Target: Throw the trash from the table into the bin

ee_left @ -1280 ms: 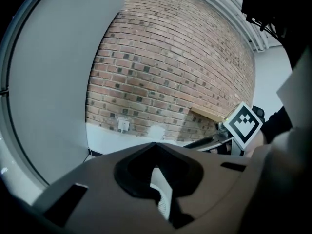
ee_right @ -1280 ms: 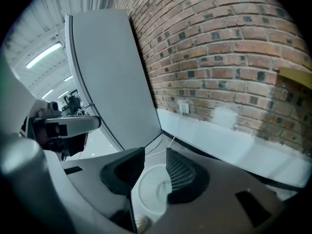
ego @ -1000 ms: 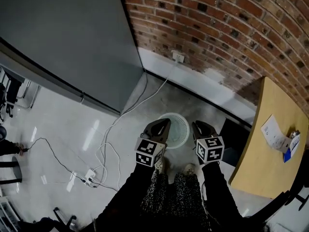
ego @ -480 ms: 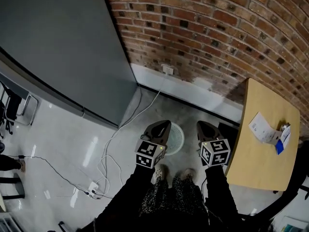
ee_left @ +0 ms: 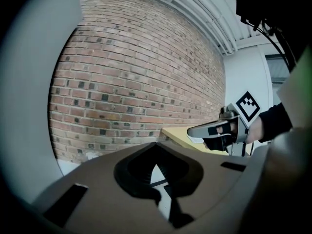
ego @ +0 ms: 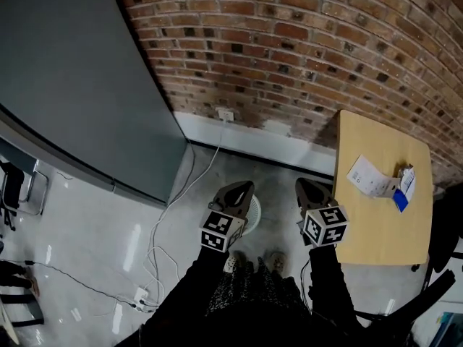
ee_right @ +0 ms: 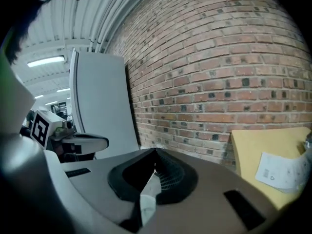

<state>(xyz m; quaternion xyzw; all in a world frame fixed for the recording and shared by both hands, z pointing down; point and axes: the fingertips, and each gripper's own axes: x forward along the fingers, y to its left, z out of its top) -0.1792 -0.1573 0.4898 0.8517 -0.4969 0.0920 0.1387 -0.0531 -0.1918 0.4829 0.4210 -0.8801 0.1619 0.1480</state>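
Not done: white paper slip (ego: 366,175) and blue-white wrapper (ego: 404,187) lie on tan wooden table (ego: 376,226), right; left gripper (ego: 241,189), right gripper (ego: 305,188) jaws together, empty, flanking white mesh bin (ego: 255,210).

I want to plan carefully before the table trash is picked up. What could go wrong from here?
The paper sheet and the small wrapper lie close together on the table; a grip on one might push the other off.
The bin sits low by the feet, partly hidden behind the left gripper; light paper released from high up could miss it.
Cables on the floor could catch a foot.
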